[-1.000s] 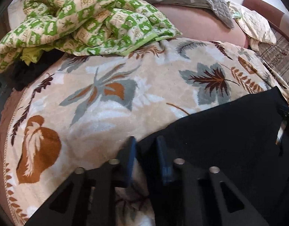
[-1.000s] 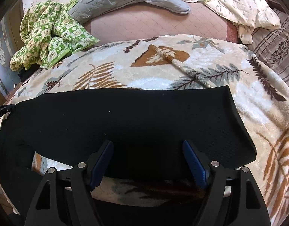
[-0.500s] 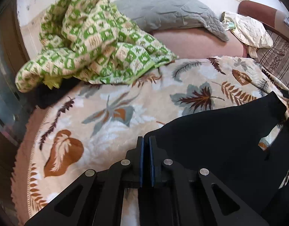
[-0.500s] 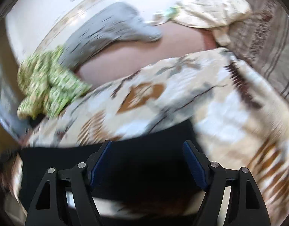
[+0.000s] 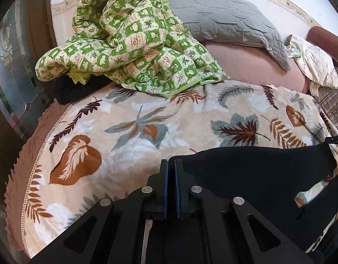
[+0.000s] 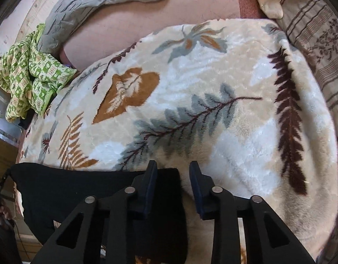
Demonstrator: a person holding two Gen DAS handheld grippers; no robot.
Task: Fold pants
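The black pants [image 5: 257,176] lie on a leaf-patterned blanket [image 5: 146,127] and are lifted at one corner. My left gripper [image 5: 170,167] is shut on the pants' left corner and holds it above the blanket. In the right wrist view the pants [image 6: 80,187] stretch to the left. My right gripper [image 6: 173,171] is partly open, and the pants' right corner sits between its fingers. The far right gripper tip shows at the right edge of the left wrist view.
A green checked quilt [image 5: 133,44] is heaped at the back left. A grey quilted cover [image 5: 224,19] and a cream cloth [image 5: 314,66] lie at the back. A striped sheet [image 6: 312,33] is on the right. The blanket's brown edge [image 5: 21,165] drops off at the left.
My left gripper closed on the pants' corner and lifted it. My right gripper swung to the pants' right corner and its jaws narrowed around it.
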